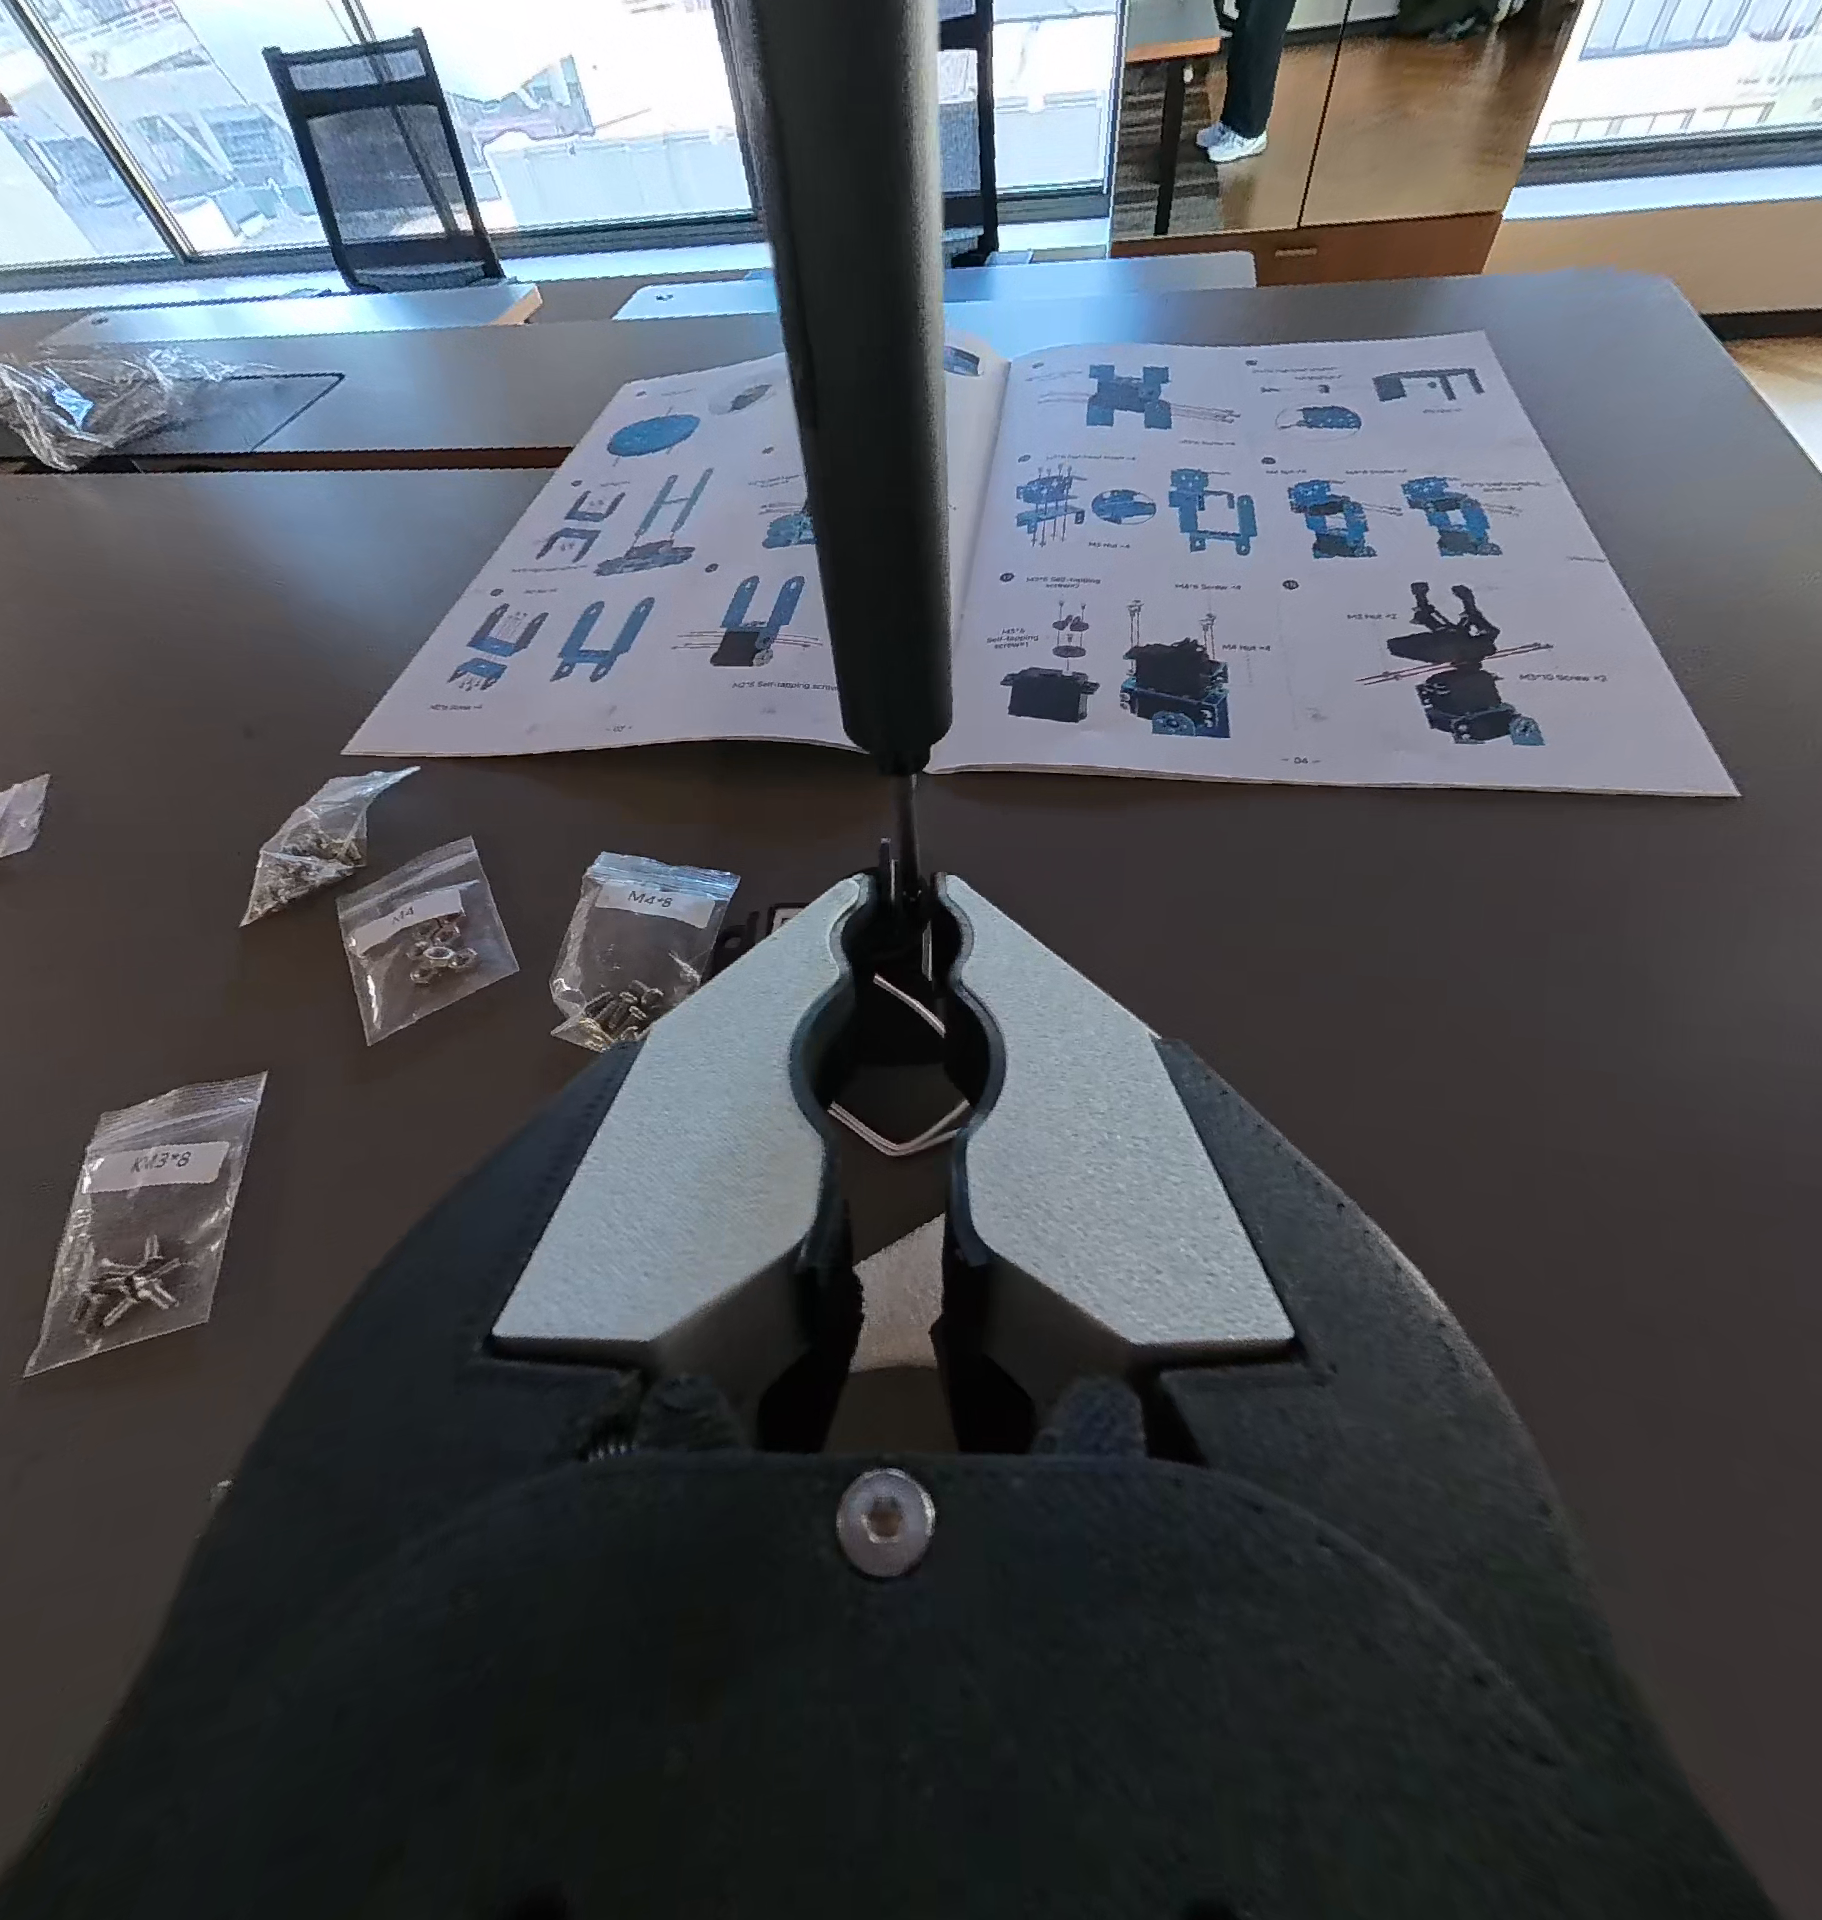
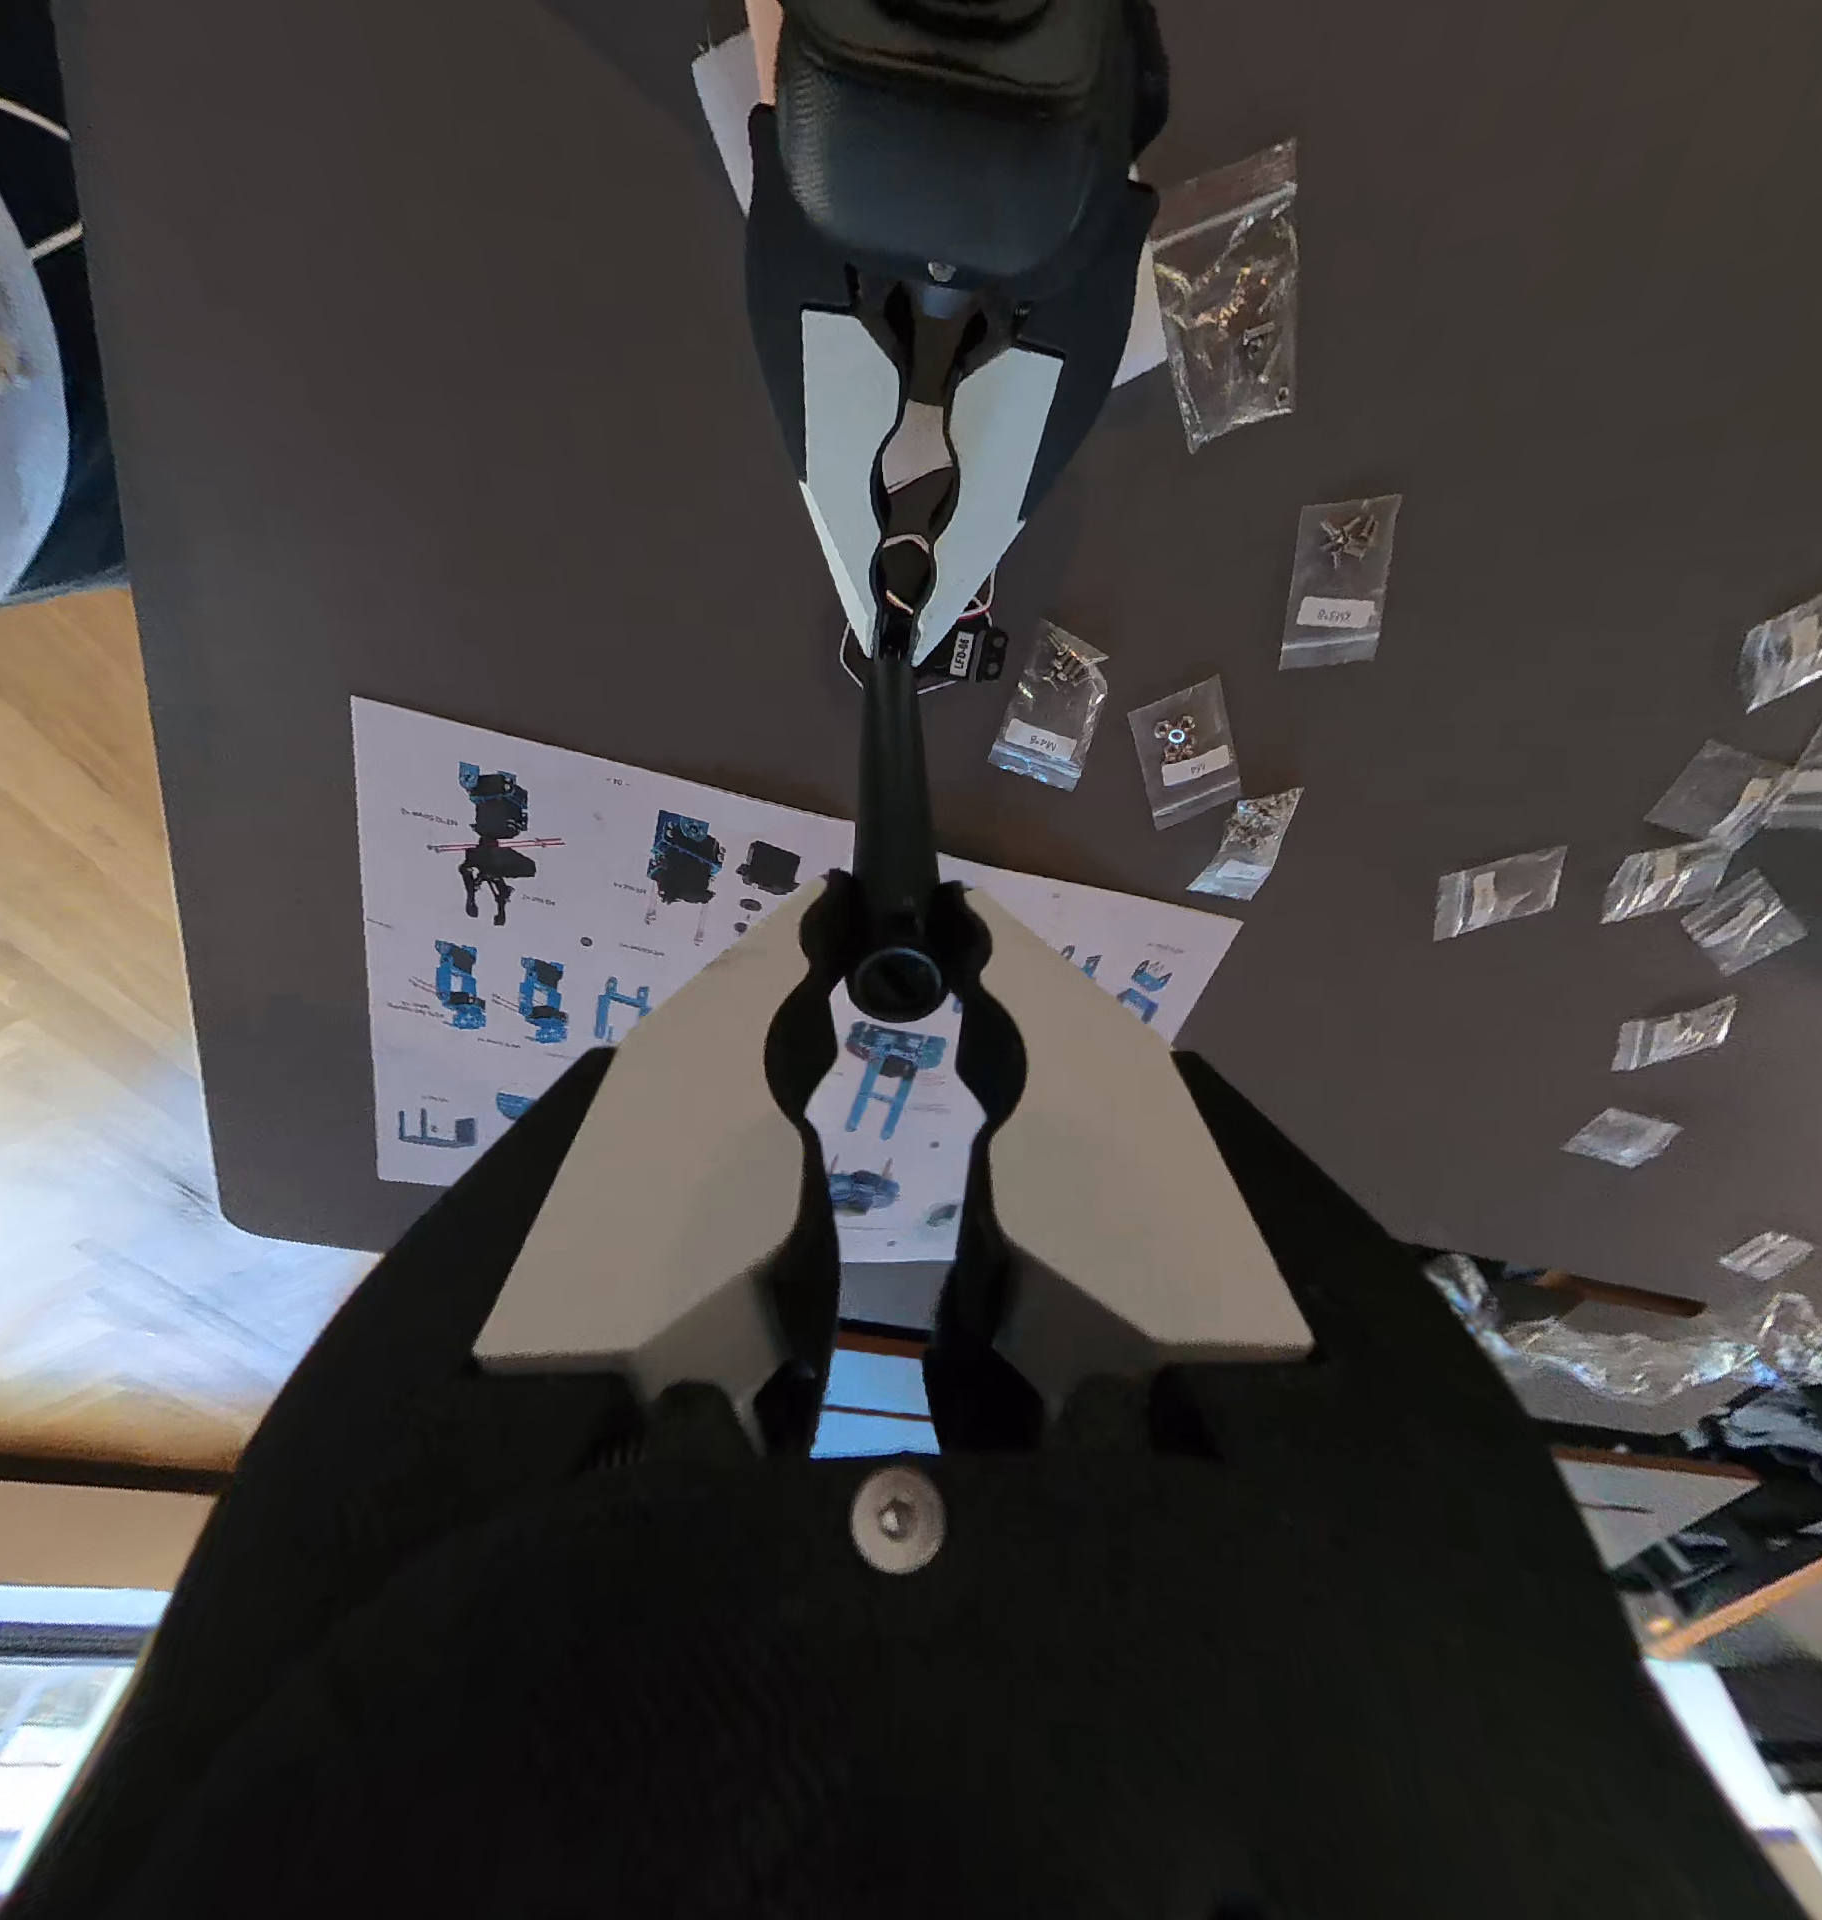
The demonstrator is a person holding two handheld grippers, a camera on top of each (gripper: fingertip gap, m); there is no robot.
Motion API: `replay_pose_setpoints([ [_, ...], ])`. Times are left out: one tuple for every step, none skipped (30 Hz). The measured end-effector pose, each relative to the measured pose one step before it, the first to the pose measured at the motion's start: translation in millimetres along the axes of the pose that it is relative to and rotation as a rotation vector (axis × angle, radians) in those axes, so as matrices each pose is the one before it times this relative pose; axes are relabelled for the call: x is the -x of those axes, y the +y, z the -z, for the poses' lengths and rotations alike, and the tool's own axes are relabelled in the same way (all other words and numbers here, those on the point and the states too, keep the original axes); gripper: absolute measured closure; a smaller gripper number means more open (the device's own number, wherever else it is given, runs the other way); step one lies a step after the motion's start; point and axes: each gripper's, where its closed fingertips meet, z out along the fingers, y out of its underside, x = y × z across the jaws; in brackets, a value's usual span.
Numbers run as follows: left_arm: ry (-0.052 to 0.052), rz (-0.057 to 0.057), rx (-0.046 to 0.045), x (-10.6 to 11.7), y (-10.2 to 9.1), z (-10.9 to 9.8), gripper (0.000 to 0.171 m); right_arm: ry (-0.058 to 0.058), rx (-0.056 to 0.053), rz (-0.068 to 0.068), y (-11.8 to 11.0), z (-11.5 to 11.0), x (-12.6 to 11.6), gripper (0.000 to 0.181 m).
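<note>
Both grippers pinch: my right gripper point(image 2: 891, 935) grips the screwdriver point(image 2: 891, 790), left gripper point(image 1: 896, 904) clamps the black part point(image 1: 891, 935) near the manual point(image 1: 1250, 561); tilt could slip the tip off.

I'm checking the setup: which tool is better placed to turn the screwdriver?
Likely right: the right tool grips the screwdriver handle, while the left tool is shut on the small black part.

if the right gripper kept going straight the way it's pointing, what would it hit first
Probably the left gripper below; the right gripper, clamped on the screwdriver, points down its shaft toward it. Depth unclear.
</note>
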Motion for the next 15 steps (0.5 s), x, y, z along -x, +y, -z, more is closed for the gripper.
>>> replay_pose_setpoints([
  [0.0003, 0.0007, -0.00062, -0.03, -0.03, 0.07, 0.164, 0.0023, 0.0081, -0.0225, 1.05, -0.01, 0.20, 0.165],
  [0.0007, 0.0007, -0.00080, -0.19, 0.01, -0.01, 0.164, 0.0022, 0.0078, -0.0218, 0.99, -0.03, 0.27, 0.165],
  [0.0011, 0.0016, -0.00092, -0.08, 0.00, -0.06, 0.164, 0.0006, 0.0045, -0.0225, 0.65, 0.01, 0.19, 0.165],
  [0.0010, 0.0020, -0.00143, -0.06, 0.02, 0.11, 0.164, -0.0030, -0.0015, -0.0312, -0.26, 0.02, 0.24, 0.165],
  [0.0010, 0.0018, -0.00158, -0.05, 0.00, 0.10, 0.164, -0.0044, -0.0043, -0.0323, -0.78, 0.02, 0.30, 0.165],
  [0.0007, 0.0016, -0.00090, -0.03, 0.00, -0.05, 0.164, -0.0018, 0.0015, -0.0240, 0.10, 0.09, 0.19, 0.165],
  [-0.0004, 0.0005, -0.00071, -0.01, -0.07, 0.04, 0.164, 0.0029, 0.0024, -0.0201, 0.13, -0.02, -0.29, 0.165],
  [-0.0007, 0.0001, -0.00094, -0.01, -0.06, -0.13, 0.164, 0.0003, -0.0070, -0.0208, -1.38, 0.21, -0.10, 0.165],
  [0.0001, 0.0018, -0.00118, -0.06, -0.05, -0.10, 0.164, -0.0054, -0.0111, -0.0174, -1.86, 0.13, 0.51, 0.165],
  [0.0009, 0.0035, -0.00187, 0.00, -0.09, -0.07, 0.164, -0.0020, 0.0004, 0.0017, -0.07, 0.04, 0.42, 0.165],
  [0.0009, 0.0051, -0.00215, -0.10, -0.23, -0.05, 0.165, 0.0023, 0.0044, 0.0163, 0.67, 0.01, 0.13, 0.165],
  [0.0010, 0.0076, -0.00135, 0.01, -0.46, -0.11, 0.165, 0.0018, 0.0023, 0.0054, 0.21, 0.10, -0.05, 0.165],
  [0.0045, 0.0091, 0.00066, -0.28, -0.41, 0.22, 0.165, -0.0033, -0.0019, -0.0022, -0.62, 0.04, 0.20, 0.165],
  [0.0161, 0.0123, -0.00022, -1.64, -1.09, 0.66, 0.159, -0.0024, -0.0030, 0.0017, -0.65, 0.07, -0.14, 0.166],
  [0.0279, 0.0224, -0.01600, -2.99, -4.11, 1.40, 0.151, 0.0002, -0.0023, -0.0005, -0.47, -0.01, -0.69, 0.165],
])
